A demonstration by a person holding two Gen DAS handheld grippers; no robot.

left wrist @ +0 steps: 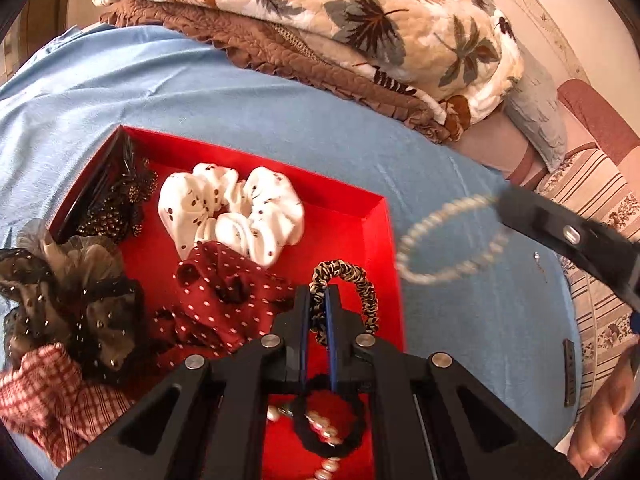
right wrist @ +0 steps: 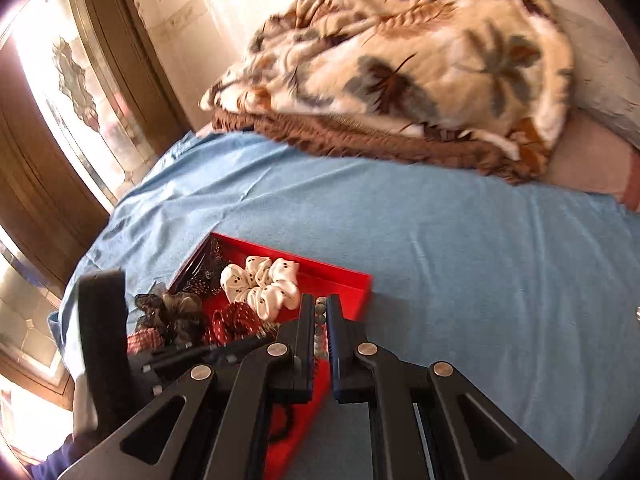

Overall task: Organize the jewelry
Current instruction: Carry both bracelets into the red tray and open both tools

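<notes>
A red tray (left wrist: 360, 216) lies on the blue bed sheet and holds scrunchies and beads. My left gripper (left wrist: 319, 292) is shut on a leopard-print scrunchie (left wrist: 360, 284) held over the tray's right side. My right gripper (left wrist: 504, 204) comes in from the right, shut on a pearl bracelet (left wrist: 444, 240) that hangs just past the tray's right rim. In the right wrist view the right gripper (right wrist: 320, 304) pinches the beads (right wrist: 320, 312) between its fingers, above the tray (right wrist: 352, 284). A white dotted scrunchie (left wrist: 232, 212) and a red dotted scrunchie (left wrist: 224, 280) lie in the tray.
A dark sheer scrunchie (left wrist: 68, 292) and a red checked scrunchie (left wrist: 48, 396) sit at the tray's left edge. A black scrunchie with pearls (left wrist: 324, 428) lies under my left gripper. Folded blankets (left wrist: 320, 28) are piled at the far side. A small dark clip (left wrist: 569, 372) lies on the sheet at right.
</notes>
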